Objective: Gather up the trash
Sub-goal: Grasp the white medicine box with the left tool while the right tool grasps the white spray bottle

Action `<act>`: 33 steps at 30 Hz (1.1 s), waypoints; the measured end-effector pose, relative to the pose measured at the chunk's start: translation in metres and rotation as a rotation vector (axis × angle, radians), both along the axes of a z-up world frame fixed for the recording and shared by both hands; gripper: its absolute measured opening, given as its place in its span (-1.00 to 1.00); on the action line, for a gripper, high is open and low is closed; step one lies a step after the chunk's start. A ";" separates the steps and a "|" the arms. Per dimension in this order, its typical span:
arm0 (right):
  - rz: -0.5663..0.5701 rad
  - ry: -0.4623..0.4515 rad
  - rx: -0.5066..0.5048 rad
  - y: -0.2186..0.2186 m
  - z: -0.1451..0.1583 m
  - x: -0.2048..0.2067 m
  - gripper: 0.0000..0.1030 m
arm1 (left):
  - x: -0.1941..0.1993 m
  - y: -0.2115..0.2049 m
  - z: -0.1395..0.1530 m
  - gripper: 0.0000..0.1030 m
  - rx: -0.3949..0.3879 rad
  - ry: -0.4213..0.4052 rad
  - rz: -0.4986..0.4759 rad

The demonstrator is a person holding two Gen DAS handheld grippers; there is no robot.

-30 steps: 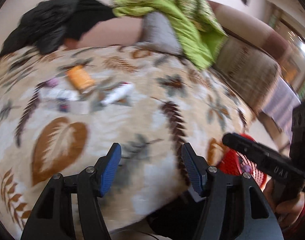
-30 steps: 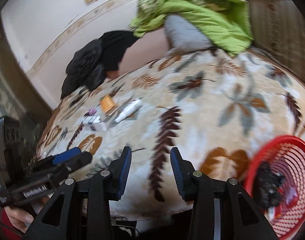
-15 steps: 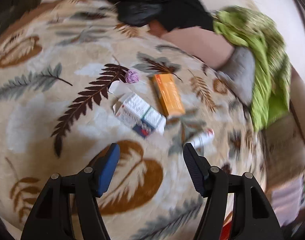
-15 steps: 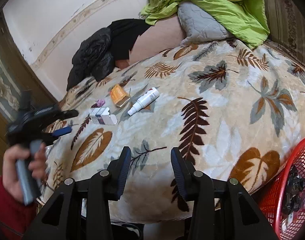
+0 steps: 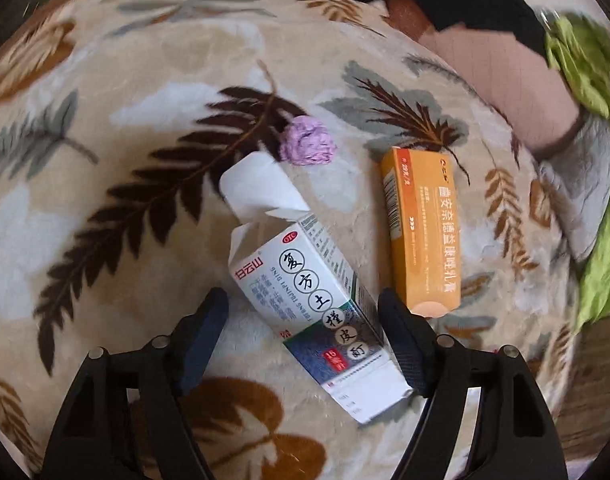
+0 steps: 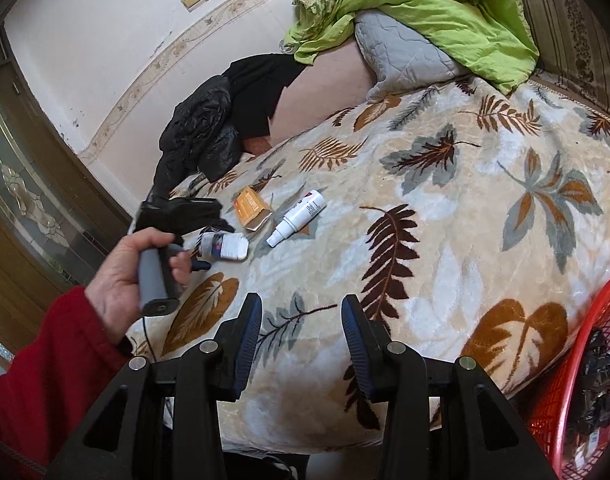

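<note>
The near end of the white medicine box (image 5: 317,304) is partly hidden behind the left gripper (image 5: 303,320), whose jaws stand apart on either side of the box without touching it. The box lies on the leaf-patterned blanket (image 5: 105,160) with its far flap open. Just right of the box lies an orange carton (image 5: 423,232); just beyond its open flap sits a crumpled purple wad (image 5: 309,146). From the right wrist view, a hand in a red sleeve (image 6: 133,272) holds the left gripper's grey handle, angled down at the box. A white spray bottle (image 6: 299,216) lies right of the box. The right gripper (image 6: 301,344) hangs open near the bed's edge, well apart from the box. A red basket (image 6: 561,392), cut off at the frame edge, holds dark items too blurred to name
</note>
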State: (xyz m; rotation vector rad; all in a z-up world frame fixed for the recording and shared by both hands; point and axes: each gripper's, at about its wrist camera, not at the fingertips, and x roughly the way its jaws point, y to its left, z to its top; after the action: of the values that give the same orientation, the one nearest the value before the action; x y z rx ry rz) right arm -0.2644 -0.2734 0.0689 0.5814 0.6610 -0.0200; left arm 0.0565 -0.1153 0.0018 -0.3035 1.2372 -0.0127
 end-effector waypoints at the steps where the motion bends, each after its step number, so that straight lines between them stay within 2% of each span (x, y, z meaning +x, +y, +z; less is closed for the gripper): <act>1: 0.003 -0.001 0.000 0.001 0.000 0.001 -0.13 | 0.000 -0.002 -0.001 0.48 0.014 -0.010 -0.020; 5: 0.007 -0.001 -0.003 0.004 0.001 0.002 -0.13 | 0.001 -0.006 -0.002 0.48 0.044 -0.061 -0.088; 6: 0.007 -0.001 -0.005 0.004 0.000 0.002 -0.13 | -0.001 -0.005 -0.001 0.33 0.053 -0.085 -0.103; 7: 0.006 0.001 -0.007 0.005 0.000 0.002 -0.13 | -0.002 -0.004 -0.001 0.05 0.067 -0.103 -0.110; 8: 0.005 0.002 -0.009 0.005 0.000 0.002 -0.13 | -0.004 -0.001 0.000 0.01 0.070 -0.121 -0.115; 10: 0.003 0.005 -0.012 0.005 0.000 0.002 -0.13 | -0.009 0.010 0.001 -0.14 0.028 -0.148 -0.121; 13: 0.000 0.018 -0.013 0.006 -0.001 0.004 -0.13 | -0.022 0.025 0.003 -0.23 -0.009 -0.182 -0.147; 19: 0.025 0.076 0.016 0.008 -0.006 0.027 -0.13 | -0.086 0.036 0.024 -0.23 -0.025 -0.267 -0.253; 23: 0.045 0.099 0.071 0.007 -0.009 0.070 -0.13 | -0.123 0.031 0.036 -0.23 -0.004 -0.346 -0.305; 25: 0.045 0.114 0.094 0.007 -0.011 0.096 -0.13 | -0.132 0.029 0.038 -0.23 0.046 -0.398 -0.329; 28: 0.023 0.139 0.128 0.004 -0.018 0.139 -0.13 | -0.135 0.027 0.033 -0.23 0.098 -0.421 -0.359; 33: -0.046 0.210 0.188 -0.005 -0.043 0.195 -0.13 | -0.131 0.033 0.032 -0.23 0.127 -0.447 -0.379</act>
State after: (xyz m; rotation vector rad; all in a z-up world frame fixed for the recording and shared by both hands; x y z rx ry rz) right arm -0.0693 -0.2784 0.0261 0.7827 0.8596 -0.0630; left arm -0.0748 -0.0828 0.0336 0.0494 0.8299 -0.3120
